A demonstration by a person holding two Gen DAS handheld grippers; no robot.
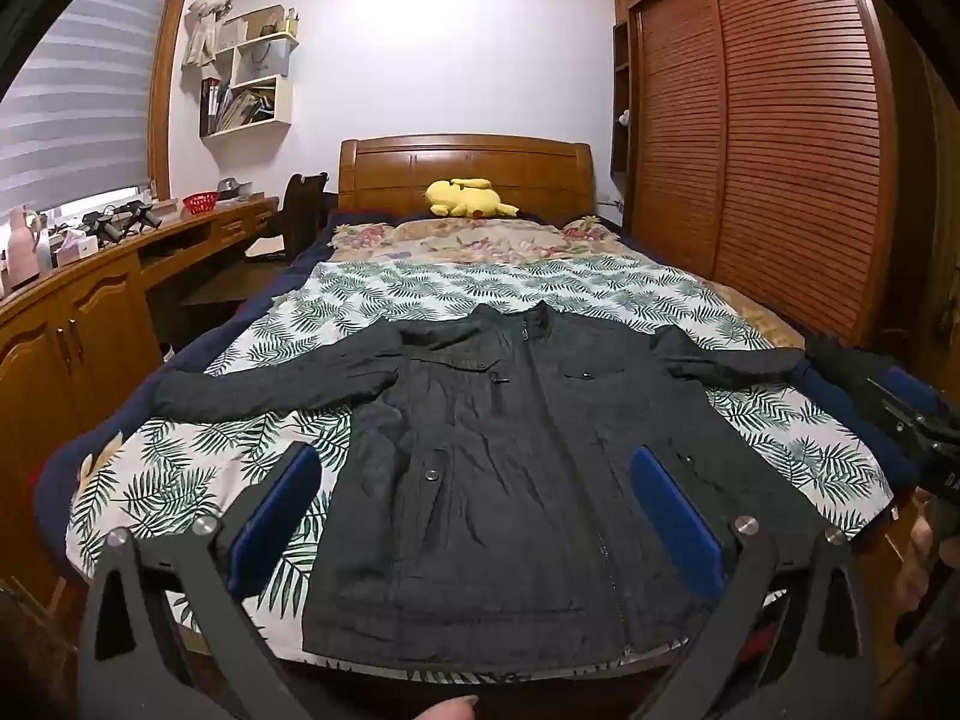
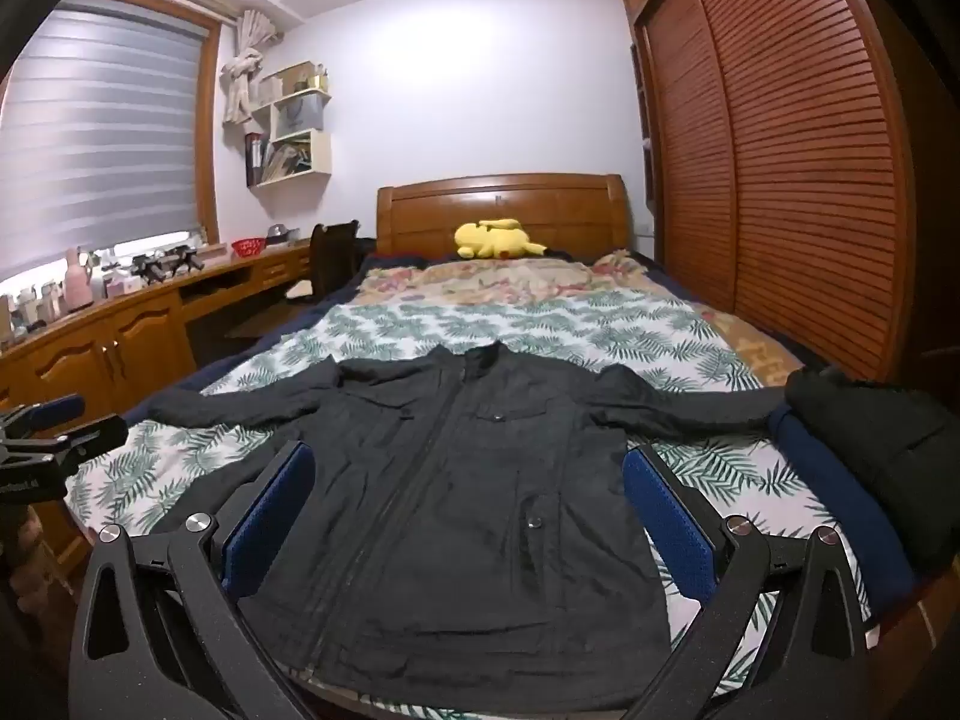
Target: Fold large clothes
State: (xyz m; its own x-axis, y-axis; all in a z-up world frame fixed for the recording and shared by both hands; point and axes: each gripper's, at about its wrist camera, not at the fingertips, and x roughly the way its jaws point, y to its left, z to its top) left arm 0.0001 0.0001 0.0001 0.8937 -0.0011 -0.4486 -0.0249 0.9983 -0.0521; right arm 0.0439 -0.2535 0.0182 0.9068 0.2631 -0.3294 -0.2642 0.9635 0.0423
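Observation:
A large black zip jacket (image 1: 498, 450) (image 2: 456, 498) lies flat and face up on the leaf-print bedcover (image 1: 180, 468) (image 2: 540, 324), collar toward the headboard and both sleeves spread out sideways. My left gripper (image 1: 477, 480) hovers open above the jacket's hem at the foot of the bed, nothing between its blue pads (image 1: 282, 510). My right gripper (image 2: 468, 486) is also open and empty, held over the jacket's lower half. The right gripper's body shows at the right edge of the left wrist view, and the left one at the left edge of the right wrist view.
A yellow plush toy (image 1: 465, 199) (image 2: 498, 239) rests by the wooden headboard. A dark folded garment (image 2: 870, 450) sits at the bed's right edge. A wooden desk with clutter (image 1: 90, 276) runs along the left, slatted wardrobe doors (image 1: 780, 138) along the right.

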